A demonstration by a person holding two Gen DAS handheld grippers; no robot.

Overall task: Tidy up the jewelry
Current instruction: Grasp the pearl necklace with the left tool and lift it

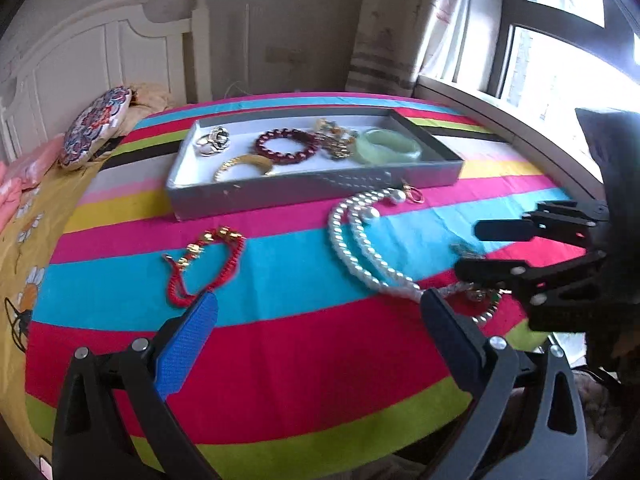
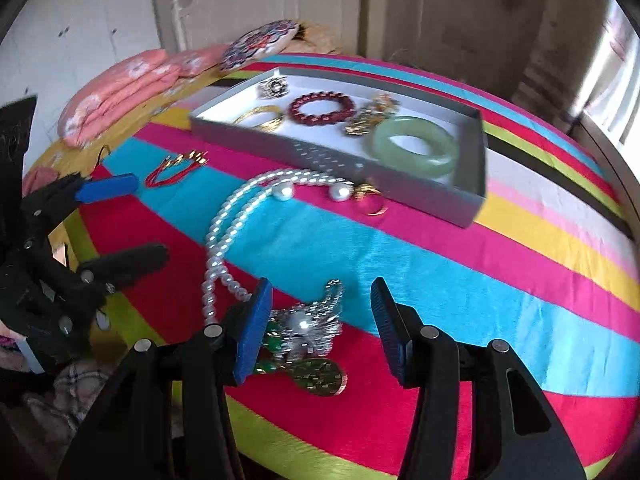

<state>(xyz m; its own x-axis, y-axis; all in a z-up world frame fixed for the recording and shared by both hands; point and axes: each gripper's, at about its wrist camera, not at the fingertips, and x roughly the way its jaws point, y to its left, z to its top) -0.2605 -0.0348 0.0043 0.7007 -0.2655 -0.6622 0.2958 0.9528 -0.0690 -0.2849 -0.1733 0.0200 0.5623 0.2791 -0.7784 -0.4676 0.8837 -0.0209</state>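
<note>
A grey tray [image 1: 312, 188] [image 2: 340, 160] holds silver rings, a dark red bead bracelet [image 1: 286, 146], a gold bangle and a green jade bangle [image 2: 414, 146]. On the striped cloth lie a red cord bracelet [image 1: 208, 264] [image 2: 176, 166], a pearl necklace [image 1: 360, 248] [image 2: 240, 208], a gold ring [image 2: 370, 200] and a silver brooch [image 2: 308, 320] over a green-gold piece [image 2: 320, 376]. My right gripper [image 2: 320, 286] [image 1: 470, 249] stands over the brooch, which lies between its fingers against the left pad and apart from the other. My left gripper [image 1: 320, 300] [image 2: 148, 218] is open and empty, just short of the red bracelet.
The cloth covers a bed with a white headboard [image 1: 100, 52]. A patterned round cushion [image 1: 96, 128] and pink folded bedding [image 2: 120, 88] lie at the head end. A window sill [image 1: 500, 120] runs along the far right side.
</note>
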